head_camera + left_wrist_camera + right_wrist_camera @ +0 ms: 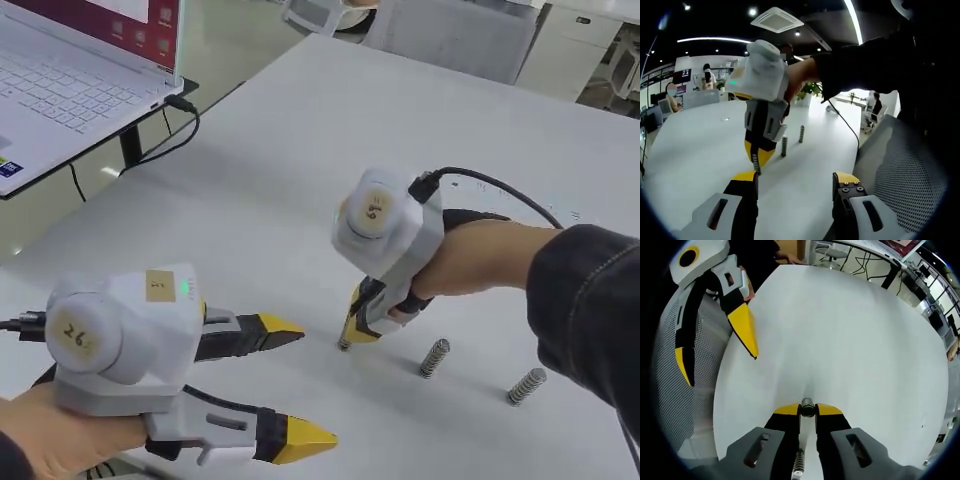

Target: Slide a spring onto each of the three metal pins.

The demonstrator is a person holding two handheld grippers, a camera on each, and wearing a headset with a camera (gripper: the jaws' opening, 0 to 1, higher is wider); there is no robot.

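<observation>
yellow tips of my left tool (318,383) sit nearest, spread wide and holding nothing, hand level by the desk (300,150) edge. beyond it my right tool (352,335) points steeply down, wrist cocked, clamped on a spring (756,162) whose end looks to touch the desk. i'd keep it plumb and ease down slowly. farther on, two more springs (433,357) stand upright, seemingly already seated.

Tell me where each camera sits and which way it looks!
Head view: on the person's head, looking down at the table; left claw, right claw and a sleeve show.
Left gripper view: on the open left claw, looking across the table at the right claw and two standing springs.
Right gripper view: on the right claw, looking down its shut jaws at the spring they grip.
Shared: each gripper view catches the other claw.
</observation>
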